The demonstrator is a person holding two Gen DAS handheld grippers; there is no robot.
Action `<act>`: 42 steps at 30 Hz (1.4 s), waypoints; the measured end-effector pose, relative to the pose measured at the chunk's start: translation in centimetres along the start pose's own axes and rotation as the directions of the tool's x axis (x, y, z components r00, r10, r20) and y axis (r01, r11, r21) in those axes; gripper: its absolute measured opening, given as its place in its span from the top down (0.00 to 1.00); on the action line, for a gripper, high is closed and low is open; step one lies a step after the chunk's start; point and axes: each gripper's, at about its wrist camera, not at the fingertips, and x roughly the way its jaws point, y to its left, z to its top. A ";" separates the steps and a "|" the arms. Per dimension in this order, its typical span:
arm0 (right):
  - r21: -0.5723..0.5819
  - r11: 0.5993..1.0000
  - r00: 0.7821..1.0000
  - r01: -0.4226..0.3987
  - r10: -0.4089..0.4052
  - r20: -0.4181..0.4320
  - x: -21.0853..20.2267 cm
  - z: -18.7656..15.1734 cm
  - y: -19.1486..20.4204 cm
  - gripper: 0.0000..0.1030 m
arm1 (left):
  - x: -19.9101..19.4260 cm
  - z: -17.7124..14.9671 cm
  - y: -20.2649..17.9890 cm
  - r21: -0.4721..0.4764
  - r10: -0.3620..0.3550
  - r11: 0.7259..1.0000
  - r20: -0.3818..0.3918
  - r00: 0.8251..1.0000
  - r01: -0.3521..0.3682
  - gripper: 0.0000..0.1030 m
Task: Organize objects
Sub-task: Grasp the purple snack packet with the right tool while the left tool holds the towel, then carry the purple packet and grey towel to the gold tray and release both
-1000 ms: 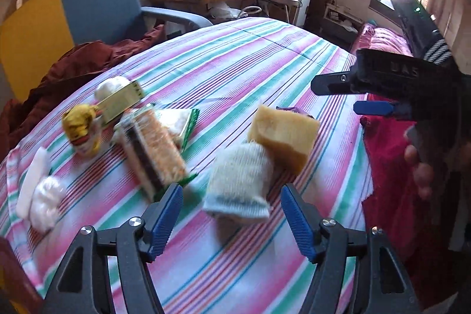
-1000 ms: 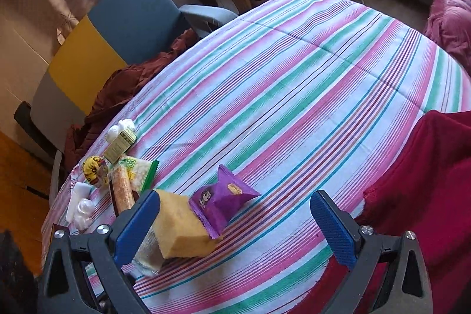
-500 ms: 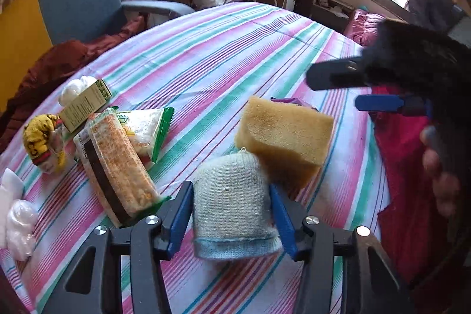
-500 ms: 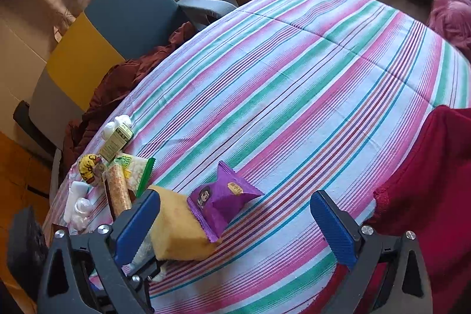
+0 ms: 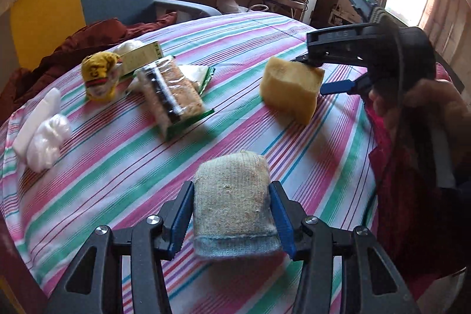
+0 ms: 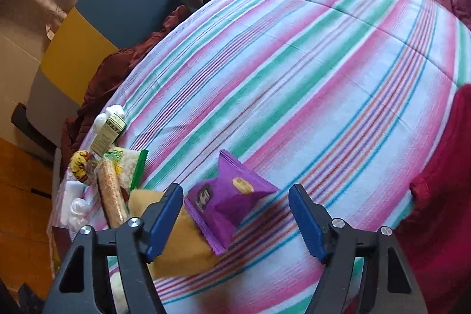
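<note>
Left gripper [image 5: 232,214] clamped on a knitted pad [image 5: 232,208]; right gripper [image 6: 235,222] spread wide.

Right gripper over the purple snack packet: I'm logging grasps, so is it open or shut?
Open. The right gripper has its blue fingers spread wide either side of the purple snack packet, neither visibly touching it.

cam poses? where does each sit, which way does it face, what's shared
Left wrist: on the left gripper, low over the table, facing across it; own fingers clamp the knit pad; right gripper and hand show.
Right wrist: on the right gripper, higher, tilted down; open fingers flank the purple packet.
Shared: sponge, snack pile.
</note>
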 end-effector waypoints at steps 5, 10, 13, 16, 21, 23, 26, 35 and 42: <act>-0.089 0.995 0.999 0.052 -0.052 0.005 0.9 0.3 1.4 0.36 | -0.3 -0.6 0.1 -0.029 0.003 1.000 0.004 1.000 -0.003 0.50; -0.213 0.974 0.997 0.073 -0.068 0.031 0.3 -0.2 3.1 0.56 | -1.1 -1.2 0.4 -0.061 0.012 0.998 0.004 1.000 -0.012 0.50; -0.211 0.976 0.998 0.052 -0.041 0.054 -0.9 0.2 2.9 0.62 | -1.7 -1.8 0.7 -0.075 0.019 0.997 0.000 1.000 -0.019 0.50; -0.203 0.977 0.997 0.057 -0.046 0.060 -1.1 0.3 2.7 0.62 | -2.2 -2.3 1.1 -0.092 0.025 0.995 -0.003 1.000 -0.025 0.50; -0.126 0.992 1.000 0.012 -0.010 0.016 -0.4 0.5 1.5 0.50 | -2.6 -2.7 1.3 -0.104 0.040 0.994 -0.004 0.999 -0.040 0.50; -0.106 0.994 1.000 -0.001 0.000 -0.011 0.0 0.4 1.4 0.45 | -2.7 -2.9 1.3 -0.105 0.043 0.994 -0.002 0.999 -0.043 0.50; -0.130 0.992 0.999 0.002 -0.007 -0.035 0.9 -0.2 2.1 0.38 | -2.8 -3.1 1.4 -0.114 0.043 0.993 0.002 0.999 -0.043 0.50; -0.371 0.919 0.991 0.135 -0.117 0.072 0.5 -1.6 6.1 0.62 | -3.5 -3.2 1.9 -0.149 0.036 0.988 0.015 0.999 -0.033 0.50; -0.387 0.910 0.978 0.151 -0.080 0.192 -2.0 -0.8 6.9 0.62 | -6.3 -3.1 2.7 -0.185 0.055 0.982 0.069 0.996 -0.042 0.50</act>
